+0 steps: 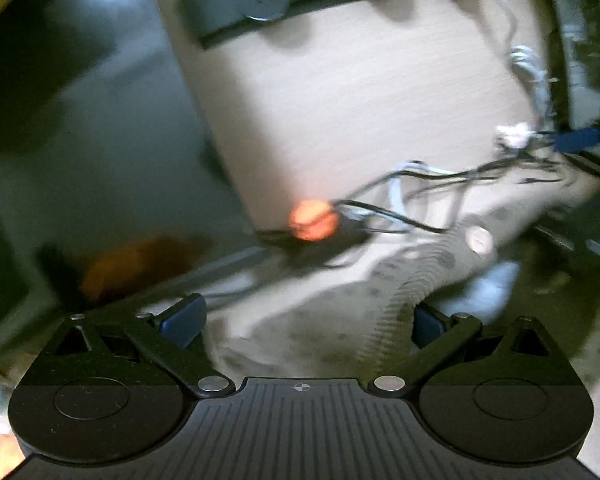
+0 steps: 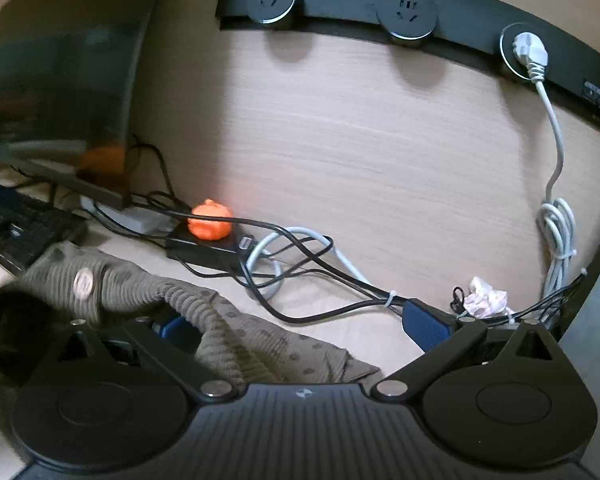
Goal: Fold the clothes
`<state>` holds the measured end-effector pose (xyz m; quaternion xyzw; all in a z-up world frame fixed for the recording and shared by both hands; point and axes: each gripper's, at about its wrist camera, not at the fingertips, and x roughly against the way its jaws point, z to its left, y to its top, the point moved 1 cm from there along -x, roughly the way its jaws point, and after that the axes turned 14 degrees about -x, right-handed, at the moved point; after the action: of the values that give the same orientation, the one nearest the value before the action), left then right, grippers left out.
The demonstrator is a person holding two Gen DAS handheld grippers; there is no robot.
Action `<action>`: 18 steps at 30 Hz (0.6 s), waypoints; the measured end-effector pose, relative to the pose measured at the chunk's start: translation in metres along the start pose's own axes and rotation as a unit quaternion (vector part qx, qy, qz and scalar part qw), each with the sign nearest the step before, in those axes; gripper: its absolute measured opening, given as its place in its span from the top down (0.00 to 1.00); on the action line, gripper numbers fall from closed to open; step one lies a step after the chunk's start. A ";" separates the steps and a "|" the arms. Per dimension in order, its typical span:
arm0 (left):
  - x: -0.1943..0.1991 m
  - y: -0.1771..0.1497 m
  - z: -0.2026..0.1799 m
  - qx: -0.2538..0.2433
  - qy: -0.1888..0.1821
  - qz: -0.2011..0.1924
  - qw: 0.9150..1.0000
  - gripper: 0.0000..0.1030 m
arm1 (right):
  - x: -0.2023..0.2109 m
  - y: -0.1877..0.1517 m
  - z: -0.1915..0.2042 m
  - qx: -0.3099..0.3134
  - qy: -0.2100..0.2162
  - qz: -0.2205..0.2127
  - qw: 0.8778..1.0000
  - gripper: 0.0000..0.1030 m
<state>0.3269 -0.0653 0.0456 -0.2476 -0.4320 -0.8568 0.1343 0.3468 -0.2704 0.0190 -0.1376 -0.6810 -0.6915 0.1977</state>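
A brown dotted garment [image 2: 236,332] with ribbed trim and a round button [image 2: 82,281] lies bunched on the beige desk. In the right wrist view it drapes across the left finger [image 2: 172,330] of my right gripper [image 2: 300,326], whose jaws stand wide apart; the right finger [image 2: 424,326] is bare. In the blurred left wrist view the same garment [image 1: 340,320] lies between and beyond the wide-apart blue fingers of my left gripper [image 1: 306,326], with its ribbed band [image 1: 412,280] near the right finger. I cannot tell if either gripper touches the cloth.
A black power box [image 2: 208,250] with an orange toy [image 2: 210,222] on it sits at the wall, amid tangled black and white cables [image 2: 300,264]. A keyboard [image 2: 20,228] and monitor [image 2: 60,80] stand left. A socket rail [image 2: 380,12] runs above. A crumpled tissue [image 2: 484,298] lies right.
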 end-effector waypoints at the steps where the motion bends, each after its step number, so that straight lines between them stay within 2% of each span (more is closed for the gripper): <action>1: -0.003 -0.001 -0.007 -0.011 -0.011 0.002 1.000 0.00 | -0.004 -0.003 0.001 0.007 -0.010 0.005 1.000 0.00; 2: -0.007 -0.003 -0.015 -0.030 -0.006 0.011 0.999 0.00 | -0.009 -0.007 0.002 0.014 -0.021 0.011 1.000 0.00; 4: -0.018 -0.009 -0.025 -0.062 0.042 0.037 0.997 0.00 | -0.008 -0.016 -0.001 0.020 -0.030 0.022 0.999 0.00; 6: -0.024 -0.018 -0.018 -0.062 0.084 0.060 0.993 0.00 | 0.005 -0.019 -0.007 0.012 -0.019 0.025 0.999 0.00; 9: 0.003 -0.024 0.004 -0.028 0.067 0.044 0.996 0.00 | 0.048 -0.003 -0.005 0.028 -0.029 -0.029 0.999 0.00; 11: 0.031 -0.022 0.013 -0.037 0.060 0.015 0.997 0.00 | 0.091 0.020 0.003 0.044 -0.039 -0.088 0.994 0.00; 14: 0.093 -0.002 0.027 -0.066 0.104 -0.057 0.991 0.00 | 0.169 0.056 0.016 0.065 -0.053 -0.182 0.980 0.00; 16: 0.146 0.016 0.039 -0.077 0.149 -0.116 0.979 0.00 | 0.235 0.076 0.026 0.073 -0.056 -0.252 0.963 0.00; 18: 0.211 0.028 0.052 -0.075 0.193 -0.185 0.961 0.00 | 0.308 0.084 0.035 0.077 -0.050 -0.320 0.943 0.00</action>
<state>0.1778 -0.0431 0.2052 -0.0023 -0.3706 -0.9281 0.0353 0.1109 -0.2612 0.2366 0.0692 -0.7495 -0.6558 -0.0585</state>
